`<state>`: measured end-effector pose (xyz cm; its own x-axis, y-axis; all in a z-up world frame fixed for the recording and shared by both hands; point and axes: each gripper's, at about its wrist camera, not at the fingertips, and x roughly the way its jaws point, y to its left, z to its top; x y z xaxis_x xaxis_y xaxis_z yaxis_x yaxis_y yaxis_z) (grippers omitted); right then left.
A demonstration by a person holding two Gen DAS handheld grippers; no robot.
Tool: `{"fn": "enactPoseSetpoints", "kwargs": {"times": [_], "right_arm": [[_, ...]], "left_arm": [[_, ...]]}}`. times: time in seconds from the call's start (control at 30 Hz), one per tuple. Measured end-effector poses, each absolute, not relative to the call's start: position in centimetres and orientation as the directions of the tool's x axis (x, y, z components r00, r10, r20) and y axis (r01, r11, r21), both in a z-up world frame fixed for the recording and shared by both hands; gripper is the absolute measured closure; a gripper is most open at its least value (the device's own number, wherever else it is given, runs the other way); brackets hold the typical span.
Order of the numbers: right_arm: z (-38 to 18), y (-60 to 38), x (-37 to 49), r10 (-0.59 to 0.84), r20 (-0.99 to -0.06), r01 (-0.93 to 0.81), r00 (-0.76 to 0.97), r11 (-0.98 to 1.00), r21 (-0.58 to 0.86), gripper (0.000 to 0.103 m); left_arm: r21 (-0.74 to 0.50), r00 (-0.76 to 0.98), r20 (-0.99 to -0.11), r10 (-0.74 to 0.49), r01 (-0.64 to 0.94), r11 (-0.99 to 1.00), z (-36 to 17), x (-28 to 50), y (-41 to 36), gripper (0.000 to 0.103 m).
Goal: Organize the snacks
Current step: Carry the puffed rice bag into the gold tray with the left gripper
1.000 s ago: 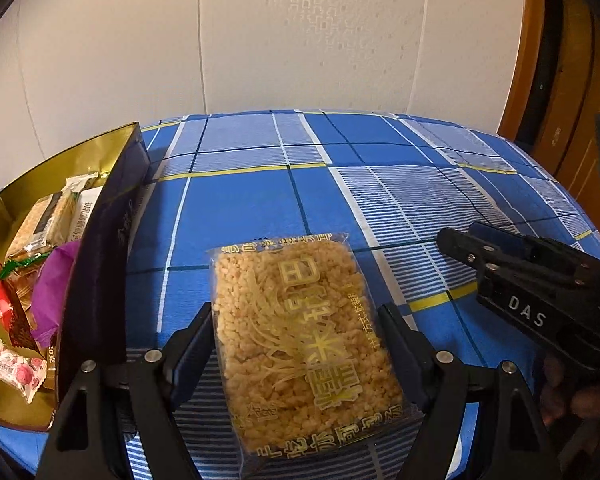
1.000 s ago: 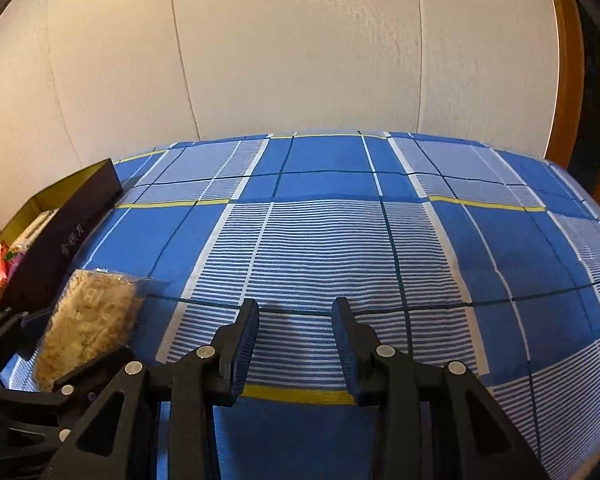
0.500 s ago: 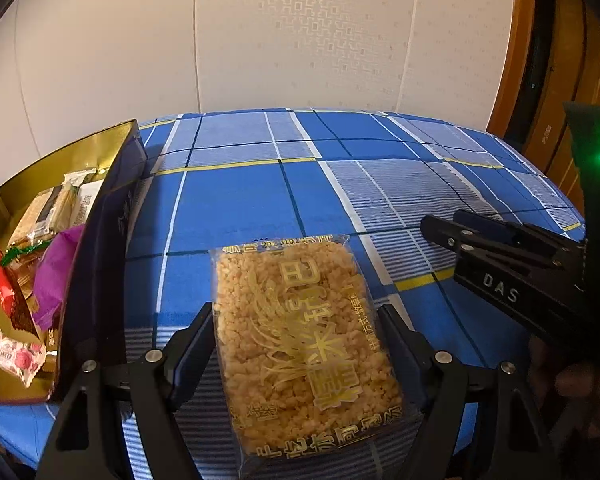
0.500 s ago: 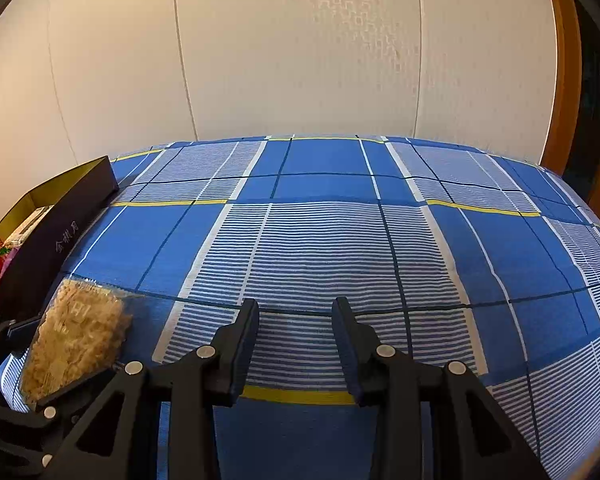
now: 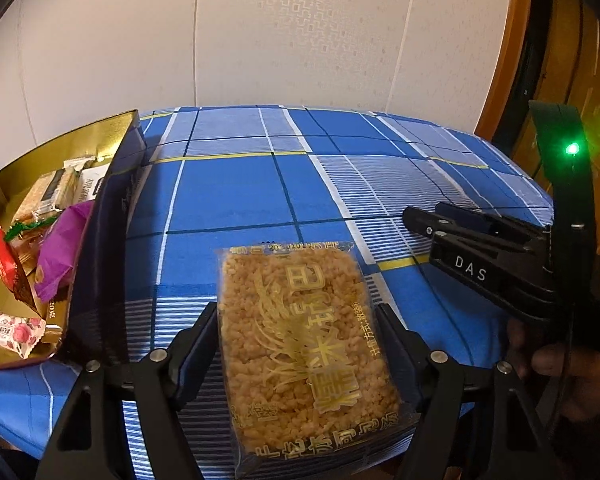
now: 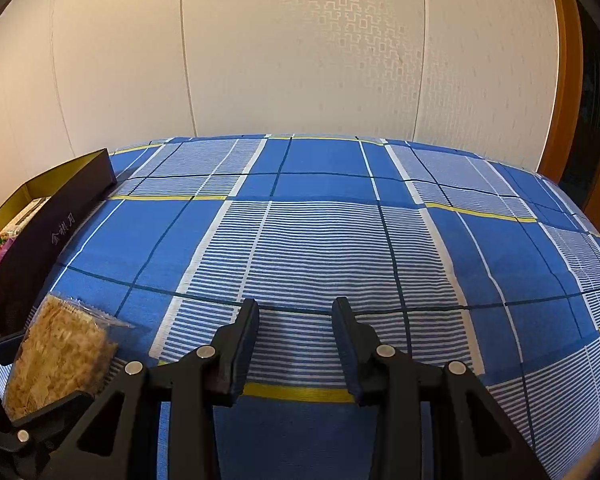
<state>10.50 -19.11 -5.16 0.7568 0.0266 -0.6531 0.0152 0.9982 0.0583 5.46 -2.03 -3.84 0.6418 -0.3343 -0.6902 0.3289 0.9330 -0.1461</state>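
Note:
A clear packet of golden rice crisps (image 5: 300, 332) with gold lettering sits between the fingers of my left gripper (image 5: 296, 312). The jaws are closing and both pads touch its long sides, holding it just over the tablecloth's near edge. The right wrist view shows the same packet (image 6: 60, 360) at the lower left. A gold-lined box with a dark outer wall (image 5: 108, 240) stands to the left of the packet, apart from it. My right gripper (image 6: 296, 304) hovers over the striped cloth, fingers apart with nothing between them. It also shows to the right of the packet (image 5: 424, 220).
The box holds several wrapped snacks, among them a red packet (image 5: 0, 256), a purple wrapper (image 5: 64, 248) and a pink-and-white candy (image 5: 12, 332). A blue checked tablecloth (image 6: 320, 240) covers the table up to a pale wall. A wooden door frame (image 5: 504, 60) stands at the right.
The packet has kept its place between the left fingers while the left view swung slightly. More of the right gripper and its green light now show. The right view is almost unchanged.

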Motion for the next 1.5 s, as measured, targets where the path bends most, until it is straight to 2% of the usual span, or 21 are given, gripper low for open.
{"fn": "enactPoseSetpoints", "kwargs": {"times": [0.23, 0.33, 0.43, 0.63, 0.9, 1.23, 1.5], "right_arm": [[-5.0, -19.5, 10.5, 0.055, -0.657, 0.018, 0.752, 0.994, 0.104, 0.065], [-5.1, -18.5, 10.4, 0.019, -0.670, 0.011, 0.742, 0.999, 0.040, 0.065], [-5.3, -17.2, 10.0, 0.051, -0.663, -0.047, 0.747, 0.999, 0.024, 0.065], [-5.4, -17.2, 9.9, 0.051, -0.659, -0.046, 0.751, 0.999, 0.025, 0.065], [-5.4, -17.1, 10.0, 0.047, -0.661, -0.039, 0.749, 0.999, 0.026, 0.065], [-5.3, -16.8, 9.8, 0.055, -0.657, -0.057, 0.752, 0.998, 0.018, 0.064], [-5.3, -16.8, 9.6, 0.041, -0.654, -0.045, 0.755, 0.999, 0.010, 0.060]], "left_arm": [[-0.172, 0.647, -0.674, -0.357, 0.332, 0.927, -2.4, 5.5, -1.4, 0.027], [-0.190, 0.648, -0.657, -0.386, 0.354, 0.916, -1.5, 5.2, -1.4, 0.027], [-0.214, 0.656, -0.639, -0.401, 0.349, 0.912, -0.4, 5.0, -1.2, 0.027], [-0.208, 0.693, -0.610, -0.385, 0.329, 0.921, 1.7, 4.8, -0.3, 0.027], [-0.194, 0.715, -0.626, -0.310, 0.242, 0.951, 3.3, 5.3, 1.6, 0.027], [-0.195, 0.761, -0.621, -0.188, 0.082, 0.977, 5.4, 6.2, 8.3, 0.027], [-0.185, 0.725, -0.687, -0.044, -0.117, 0.976, 4.6, 9.3, 15.7, 0.027]]}}
